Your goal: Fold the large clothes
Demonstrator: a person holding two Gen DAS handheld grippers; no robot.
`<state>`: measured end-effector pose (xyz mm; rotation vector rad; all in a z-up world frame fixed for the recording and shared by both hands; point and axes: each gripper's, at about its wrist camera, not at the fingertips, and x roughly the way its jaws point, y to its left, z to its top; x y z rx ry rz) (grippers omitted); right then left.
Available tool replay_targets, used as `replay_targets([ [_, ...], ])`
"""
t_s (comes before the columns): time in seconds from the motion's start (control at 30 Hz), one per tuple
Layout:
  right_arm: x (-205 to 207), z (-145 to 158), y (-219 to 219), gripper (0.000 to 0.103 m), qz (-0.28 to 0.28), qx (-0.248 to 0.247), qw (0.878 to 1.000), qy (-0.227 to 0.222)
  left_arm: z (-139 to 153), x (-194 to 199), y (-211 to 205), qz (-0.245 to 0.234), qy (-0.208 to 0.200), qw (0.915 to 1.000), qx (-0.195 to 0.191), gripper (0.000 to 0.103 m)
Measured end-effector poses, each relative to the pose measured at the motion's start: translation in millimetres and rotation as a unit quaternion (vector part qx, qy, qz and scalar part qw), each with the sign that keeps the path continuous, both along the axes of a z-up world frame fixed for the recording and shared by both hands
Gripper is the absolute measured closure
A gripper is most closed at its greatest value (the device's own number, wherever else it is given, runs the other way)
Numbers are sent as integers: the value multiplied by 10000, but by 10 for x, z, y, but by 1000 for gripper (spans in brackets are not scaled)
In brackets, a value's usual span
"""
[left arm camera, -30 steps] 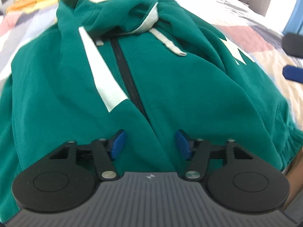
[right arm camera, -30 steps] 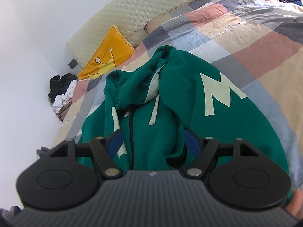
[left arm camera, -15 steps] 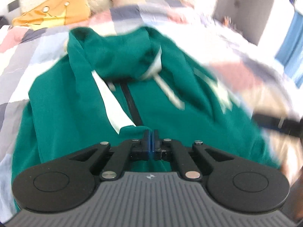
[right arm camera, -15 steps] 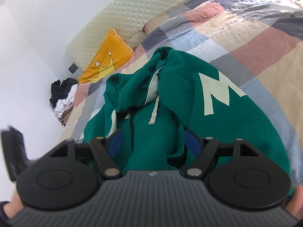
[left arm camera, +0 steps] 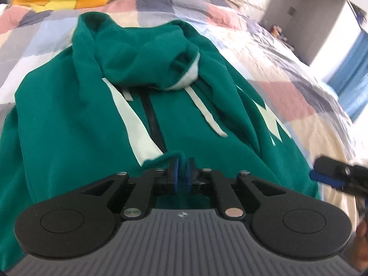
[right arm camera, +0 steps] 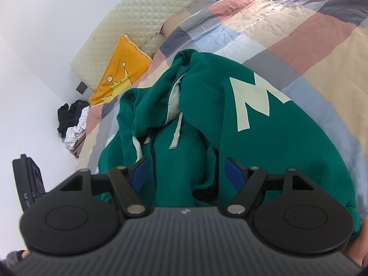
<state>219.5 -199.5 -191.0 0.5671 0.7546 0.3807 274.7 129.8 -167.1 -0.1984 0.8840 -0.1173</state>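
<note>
The left gripper [left arm camera: 181, 169] pinches a fold of the green hoodie [left arm camera: 92, 138], its jaws having just opened a little around the cloth. The right gripper [right arm camera: 186, 172] stands wide open, the hoodie spread on the checked quilt [right arm camera: 310, 34] just ahead of it.

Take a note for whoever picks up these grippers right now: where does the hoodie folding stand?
Left gripper: jaws nearly closed, just opened slightly, pinching a ridge of the hoodie near the lower end of the zip.
Right gripper: open, empty, over the hoodie's near edge.
Hoodie: front up on the quilt, hood bunched at the far end.
Done: one side looks folded over the front, letter print showing.
Left: probably fold the other side, tuck the hood, fold in half.
</note>
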Motion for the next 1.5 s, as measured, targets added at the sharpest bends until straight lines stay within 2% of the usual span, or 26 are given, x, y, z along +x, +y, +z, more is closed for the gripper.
replay_targets([
  [0.03, 4, -4, 2, 28, 6, 6, 10000, 7, 19, -35, -13, -78, -35, 9999, 54, 75],
  [0.07, 9, -7, 2, 28, 15, 14, 10000, 11, 60, -83, -33, -177, -97, 9997, 112, 55],
  [0.1, 8, -7, 5, 28, 21, 23, 10000, 11, 106, -140, -50, -269, -171, 9994, 159, 41],
  [0.17, 11, -3, 10, 28, 39, 44, 10000, 9, 197, -258, -76, -411, -307, 9985, 190, 40],
  [0.27, 11, -5, 11, 28, 68, 65, 10000, 6, 282, -464, -118, -590, -299, 9978, -73, 39],
  [0.33, 16, -7, 8, 28, 58, 78, 10000, 8, 268, -596, -176, -706, -178, 9970, -257, 39],
  [0.4, 20, -15, -6, 28, 23, 82, 10000, 25, 191, -706, -296, -941, 15, 9952, -276, 39],
  [0.47, 23, -18, -14, 28, -12, 97, 9999, 45, 79, -783, -444, -1175, 213, 9928, -49, 39],
  [0.57, 20, -25, -28, 28, -54, 116, 9999, 66, -64, -835, -622, -1361, 205, 9889, 559, 34],
  [0.7, 23, -30, -30, 28, -82, 111, 9999, 81, -269, -821, -691, -1382, 401, 9857, 876, 34],
  [0.8, 24, -34, -24, 28, -103, 69, 9999, 82, -392, -741, -642, -1186, 532, 9880, 833, 34],
  [0.97, 36, -37, -19, 28, -113, 11, 9999, 73, -495, -729, -683, -940, 516, 9900, 912, 34],
  [1.03, 39, -47, -12, 28, -113, -42, 9999, 76, -510, -750, -727, -929, 477, 9890, 1048, 37],
  [1.1, 43, -56, -4, 28, -120, -93, 9999, 83, -509, -765, -752, -922, 418, 9878, 1179, 45],
  [1.13, 46, -58, 1, 28, -128, -116, 9998, 86, -505, -745, -752, -910, 404, 9879, 1189, 48],
  [1.2, 47, -64, 7, 28, -150, -175, 9997, 93, -483, -747, -738, -853, 367, 9886, 1182, 61],
  [1.27, 46, -74, 9, 28, -167, -237, 9995, 102, -428, -752, -697, -789, 309, 9904, 1090, 65],
  [1.37, 40, -83, 25, 28, -183, -340, 9992, 117, -292, -776, -577, -648, 193, 9938, 878, 68],
  [1.43, 32, -85, 36, 28, -177, -394, 9990, 103, -155, -824, -515, -589, -101, 9927, 1048, 68],
  [1.5, 32, -83, 48, 28, -170, -428, 9989, 80, 5, -830, -343, -447, -199, 9949, 886, 68],
])
